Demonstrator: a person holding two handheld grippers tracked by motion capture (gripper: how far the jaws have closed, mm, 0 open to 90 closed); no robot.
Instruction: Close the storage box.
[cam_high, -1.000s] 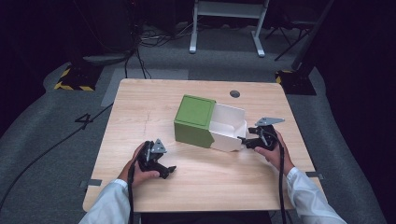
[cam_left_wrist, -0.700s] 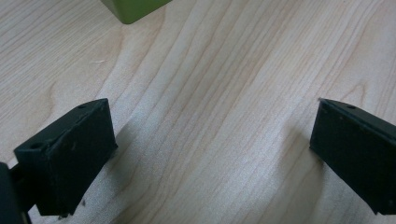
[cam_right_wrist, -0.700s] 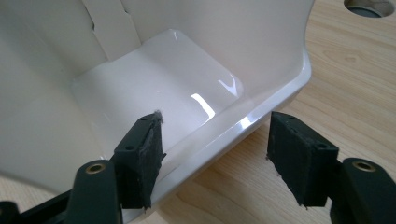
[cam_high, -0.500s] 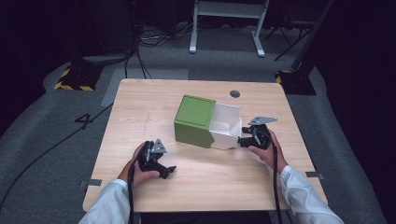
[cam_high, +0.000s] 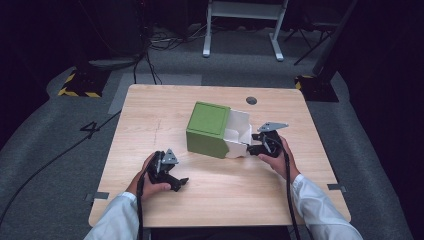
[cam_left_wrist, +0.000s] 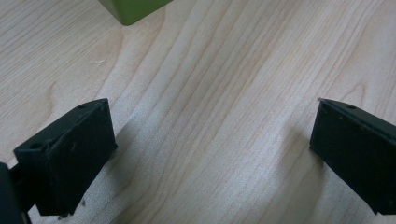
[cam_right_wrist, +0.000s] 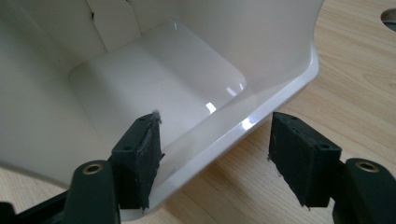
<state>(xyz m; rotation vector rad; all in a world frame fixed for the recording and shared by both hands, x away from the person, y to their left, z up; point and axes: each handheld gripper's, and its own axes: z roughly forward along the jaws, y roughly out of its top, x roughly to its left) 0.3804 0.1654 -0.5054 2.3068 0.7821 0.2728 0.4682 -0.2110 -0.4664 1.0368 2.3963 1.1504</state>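
one green box (cam_high: 208, 129) with one white tray (cam_high: 239, 134) sticking out sits mid-desk (cam_high: 150, 115). right tool (cam_high: 254, 145) gapes astride the tray's rim; left tool (cam_high: 176, 182), wide open, holds nothing.

Sleeves: you wear white long sleeves (cam_high: 320, 210).
Left gripper (cam_high: 172, 181): black, grey three-cornered plate, black cable.
Right gripper (cam_right_wrist: 212, 161): black ribbed pads (cam_right_wrist: 299, 156), brass-coloured screw holes.
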